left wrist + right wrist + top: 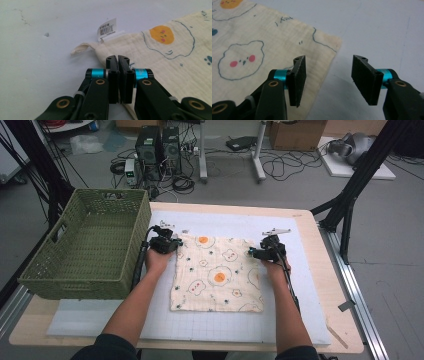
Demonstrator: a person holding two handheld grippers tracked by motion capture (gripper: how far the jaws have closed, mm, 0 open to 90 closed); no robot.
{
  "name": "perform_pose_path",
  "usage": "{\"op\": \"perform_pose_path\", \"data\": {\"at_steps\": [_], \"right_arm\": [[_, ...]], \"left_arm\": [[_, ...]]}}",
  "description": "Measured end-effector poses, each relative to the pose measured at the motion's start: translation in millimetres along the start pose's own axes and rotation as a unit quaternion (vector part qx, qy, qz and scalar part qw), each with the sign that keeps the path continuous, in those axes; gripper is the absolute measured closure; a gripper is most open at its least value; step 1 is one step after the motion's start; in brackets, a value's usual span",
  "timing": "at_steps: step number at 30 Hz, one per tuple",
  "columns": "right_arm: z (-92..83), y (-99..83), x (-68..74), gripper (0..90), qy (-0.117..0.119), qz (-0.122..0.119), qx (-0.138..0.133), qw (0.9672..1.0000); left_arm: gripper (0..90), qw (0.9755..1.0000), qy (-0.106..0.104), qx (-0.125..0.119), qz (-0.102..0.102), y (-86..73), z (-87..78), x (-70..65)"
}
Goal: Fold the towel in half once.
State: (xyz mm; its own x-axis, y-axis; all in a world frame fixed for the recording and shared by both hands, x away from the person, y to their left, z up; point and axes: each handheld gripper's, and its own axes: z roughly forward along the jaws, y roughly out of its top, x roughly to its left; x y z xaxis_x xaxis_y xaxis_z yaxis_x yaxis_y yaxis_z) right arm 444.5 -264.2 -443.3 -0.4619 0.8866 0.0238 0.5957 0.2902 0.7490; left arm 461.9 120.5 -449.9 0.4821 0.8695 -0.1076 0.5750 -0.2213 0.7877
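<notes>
The printed cloth (217,274) lies flat mid-table, beside the green basket (90,245) at the left edge. The left gripper (118,60) has its jaws pressed together on the cloth's far-left corner. The right gripper (328,68) straddles the far-right corner, jaws apart, so I'd say folding hasn't begun.

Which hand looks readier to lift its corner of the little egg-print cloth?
The left. The left gripper has its fingers shut at the cloth near the corner with the tag. The right gripper is open, straddling the cloth's edge near its corner, not gripping yet.
</notes>
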Motion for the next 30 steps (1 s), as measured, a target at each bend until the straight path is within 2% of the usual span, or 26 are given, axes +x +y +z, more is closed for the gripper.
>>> {"op": "perform_pose_path", "data": {"at_steps": [2, 5, 8, 9, 10, 11, 12, 15, 17, 19, 21, 23, 25, 26, 30], "right_arm": [[5.0, 3.8, 1.0, 46.7, 0.004, -0.001, 0.001, 1.0000], [13.1, 7.4, 7.8, 54.3, -0.008, -0.006, 0.009, 0.9999], [16.9, 7.2, 11.1, 63.4, -0.014, 0.006, 0.000, 0.9999], [17.6, 6.7, 11.6, 66.2, -0.013, 0.017, -0.003, 0.9998], [17.5, 6.4, 11.7, 69.9, -0.011, 0.025, -0.004, 0.9996], [17.0, 6.3, 11.5, 79.2, -0.007, 0.031, -0.005, 0.9995], [16.3, 6.1, 11.9, 86.1, 0.010, 0.037, -0.001, 0.9993], [16.1, 7.1, 17.2, 86.7, -0.004, 0.028, 0.001, 0.9996], [15.2, 7.4, 16.7, 86.6, 0.000, 0.027, 0.003, 0.9996], [14.3, 6.5, 12.4, 86.6, 0.014, 0.041, 0.002, 0.9991], [13.0, 6.8, 10.0, 86.6, 0.010, 0.037, 0.002, 0.9993], [9.1, 8.9, 8.2, 86.6, 0.008, 0.040, -0.015, 0.9990], [3.3, 11.8, 6.3, 86.5, 0.001, 0.044, -0.037, 0.9984], [0.3, 13.0, 5.1, 86.5, -0.001, 0.045, -0.045, 0.9979], [-6.1, 14.1, 5.6, 86.5, -0.002, 0.037, -0.048, 0.9982]], "left_arm": [[86.6, 1.0000, -0.003, -0.001, -0.003, -0.3, 0.3, -0.2], [86.0, 0.9999, -0.010, -0.002, -0.012, -1.2, 0.5, 2.2], [86.3, 0.9998, -0.013, -0.003, -0.017, -1.4, 0.5, 3.6], [86.4, 0.9998, -0.011, -0.003, -0.016, -1.4, 0.6, 3.2], [86.4, 0.9999, -0.010, -0.003, -0.013, -1.4, 0.7, 3.0], [86.4, 0.9999, -0.009, -0.003, -0.013, -1.4, 0.7, 2.4], [86.4, 0.9998, -0.009, -0.005, -0.014, -1.5, 0.8, 2.2], [86.5, 0.9998, -0.009, 0.000, -0.016, -0.9, -0.5, 2.0], [86.9, 0.9999, -0.005, -0.002, -0.008, 1.2, -4.1, 0.1], [87.2, 0.9998, -0.002, -0.019, 0.002, 5.7, -10.2, -2.6], [87.2, 0.9993, -0.001, -0.039, 0.002, 10.2, -15.7, -4.0], [87.3, 0.9987, 0.002, -0.052, 0.000, 13.5, -20.3, -3.7], [87.3, 0.9980, -0.007, -0.061, -0.016, 17.5, -23.4, -2.7], [87.3, 0.9974, -0.012, -0.069, -0.017, 20.7, -25.8, -4.3], [87.3, 0.9964, -0.018, -0.082, -0.010, 26.0, -31.1, -11.6]]}}
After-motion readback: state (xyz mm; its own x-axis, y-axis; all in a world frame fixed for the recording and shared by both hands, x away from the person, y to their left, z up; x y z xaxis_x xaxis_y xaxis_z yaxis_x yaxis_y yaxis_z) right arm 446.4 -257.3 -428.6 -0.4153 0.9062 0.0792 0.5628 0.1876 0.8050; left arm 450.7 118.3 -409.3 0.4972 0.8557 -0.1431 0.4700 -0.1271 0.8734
